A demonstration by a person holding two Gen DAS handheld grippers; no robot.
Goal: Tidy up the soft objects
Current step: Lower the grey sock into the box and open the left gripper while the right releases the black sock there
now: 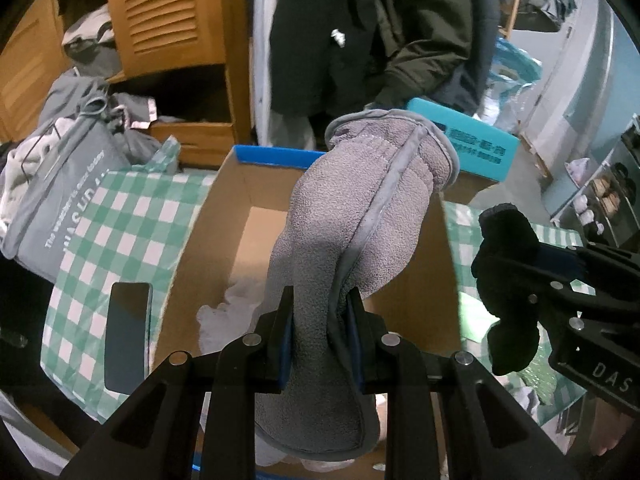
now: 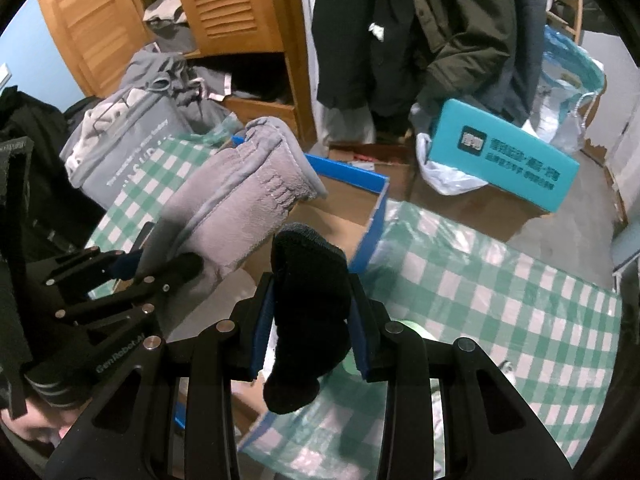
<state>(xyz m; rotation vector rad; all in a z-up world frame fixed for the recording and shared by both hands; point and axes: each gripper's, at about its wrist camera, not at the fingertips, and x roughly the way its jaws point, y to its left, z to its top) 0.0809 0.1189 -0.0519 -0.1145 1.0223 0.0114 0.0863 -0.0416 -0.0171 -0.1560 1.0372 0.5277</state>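
Observation:
My left gripper (image 1: 320, 308) is shut on a grey fleece glove (image 1: 360, 216) and holds it upright above an open cardboard box (image 1: 192, 240) with a blue rim. White soft items (image 1: 228, 312) lie in the box bottom. My right gripper (image 2: 312, 300) is shut on a black knit glove (image 2: 308, 312), held just right of the box. In the left wrist view the right gripper (image 1: 532, 280) and black glove (image 1: 504, 276) show at the right. In the right wrist view the left gripper (image 2: 160, 256) and grey glove (image 2: 240, 196) show at the left.
The box stands on a green-and-white checked cloth (image 2: 500, 300). A grey bag of clothes (image 1: 60, 200) lies left, by a wooden louvred cabinet (image 1: 168, 20). A teal box (image 2: 504, 156) sits behind, under hanging dark coats (image 2: 440, 32). A dark phone (image 1: 128, 336) lies on the cloth.

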